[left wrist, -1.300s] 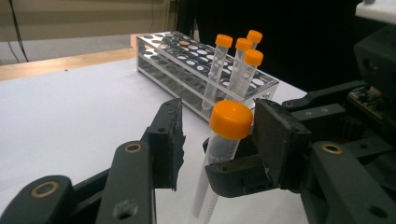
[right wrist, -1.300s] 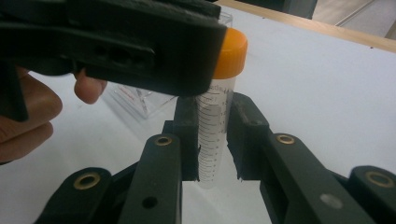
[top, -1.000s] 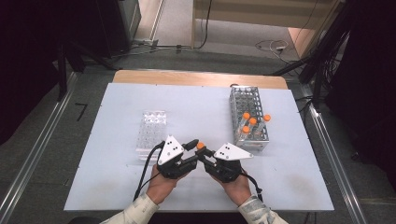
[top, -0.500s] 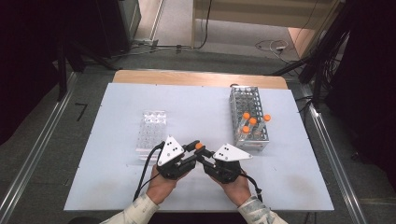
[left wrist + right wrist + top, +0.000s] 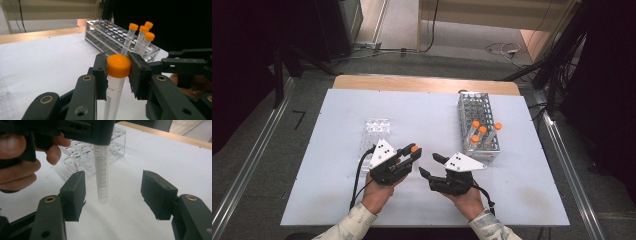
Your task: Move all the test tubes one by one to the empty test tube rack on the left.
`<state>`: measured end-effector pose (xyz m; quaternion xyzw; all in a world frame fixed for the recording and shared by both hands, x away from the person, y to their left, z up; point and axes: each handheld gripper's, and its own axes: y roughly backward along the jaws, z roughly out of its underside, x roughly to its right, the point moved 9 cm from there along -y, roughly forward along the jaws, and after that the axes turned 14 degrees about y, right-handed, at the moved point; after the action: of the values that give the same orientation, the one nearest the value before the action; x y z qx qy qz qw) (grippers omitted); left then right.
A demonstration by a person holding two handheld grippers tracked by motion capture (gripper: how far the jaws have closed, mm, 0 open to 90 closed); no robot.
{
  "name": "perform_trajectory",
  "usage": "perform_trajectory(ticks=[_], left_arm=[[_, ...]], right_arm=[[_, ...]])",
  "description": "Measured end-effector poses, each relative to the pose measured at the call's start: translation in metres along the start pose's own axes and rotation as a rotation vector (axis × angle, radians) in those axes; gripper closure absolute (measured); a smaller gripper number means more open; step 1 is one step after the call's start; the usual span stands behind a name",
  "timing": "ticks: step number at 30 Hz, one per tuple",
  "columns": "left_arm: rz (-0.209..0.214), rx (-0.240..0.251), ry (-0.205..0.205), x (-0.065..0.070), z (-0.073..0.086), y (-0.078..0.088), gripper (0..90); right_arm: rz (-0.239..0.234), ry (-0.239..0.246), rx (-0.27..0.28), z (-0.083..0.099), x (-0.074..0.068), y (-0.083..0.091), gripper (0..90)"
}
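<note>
A clear tube with an orange cap [image 5: 118,65] hangs upright over the white table, held at the cap by my left gripper [image 5: 413,151], which is shut on it. Its lower end [image 5: 102,180] hangs between the jaws of my right gripper [image 5: 113,192], and neither pad touches it. Those jaws have just been opening and now stand wide apart. In the high view the right gripper [image 5: 428,164] sits just right of the left one, near the table's front.
A metal wire rack [image 5: 479,107] stands at the right with three orange-capped tubes [image 5: 482,131] in its near end. A clear plastic rack [image 5: 377,127] lies behind my left hand. The white table [image 5: 327,150] has open room at the left.
The right gripper's jaws have spread apart and let go of the tube. The left gripper keeps its hold on the cap. Both hands have stayed almost in place.
</note>
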<state>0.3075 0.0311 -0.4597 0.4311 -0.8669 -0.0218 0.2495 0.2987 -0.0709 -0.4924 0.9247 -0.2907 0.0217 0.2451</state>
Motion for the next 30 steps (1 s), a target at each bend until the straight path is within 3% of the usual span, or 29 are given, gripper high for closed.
perform_trajectory(ticks=[16,30], left_arm=[[-0.052,0.08,0.057,-0.031,-0.038,0.024,69.1],[-0.099,0.123,0.081,-0.053,-0.05,0.039,69.1]], right_arm=[[0.028,-0.017,0.002,0.003,0.01,0.007,35.7],[0.044,-0.022,-0.002,0.004,0.013,0.008,35.9]])
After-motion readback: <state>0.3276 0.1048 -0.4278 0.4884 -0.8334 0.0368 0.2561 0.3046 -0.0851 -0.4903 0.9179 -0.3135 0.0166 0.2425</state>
